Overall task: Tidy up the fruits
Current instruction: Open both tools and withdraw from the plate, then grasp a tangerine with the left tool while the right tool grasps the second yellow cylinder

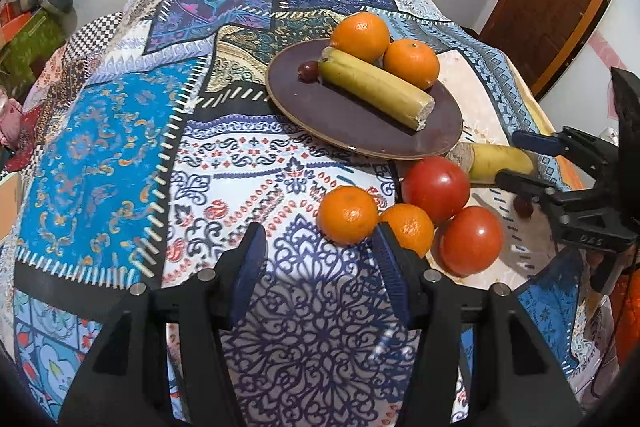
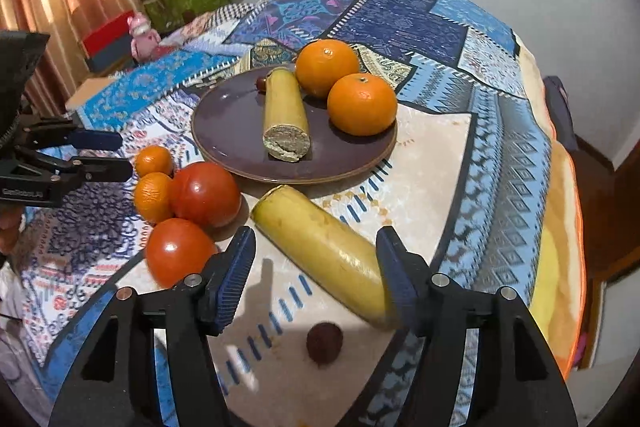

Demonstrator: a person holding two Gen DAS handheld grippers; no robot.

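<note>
Both tools hang above the patterned cloth (image 1: 100, 155) with their fingers spread and nothing held. Under the right gripper (image 2: 316, 259) a small dark fruit (image 2: 324, 342) lies between the fingers, and the loose banana (image 2: 320, 247) slants just ahead, its near end hidden behind the right-hand finger; I judge it is lined up for that banana. Left of those fingers sit two tomatoes (image 2: 192, 219). The left gripper (image 1: 320, 247) waits with two small oranges (image 1: 372, 217) just past its fingertips. Farthest off, the brown plate (image 1: 352, 115) already carries a banana piece (image 1: 376, 87) and two oranges (image 1: 384, 47), so it looks like the gathering place.
</note>
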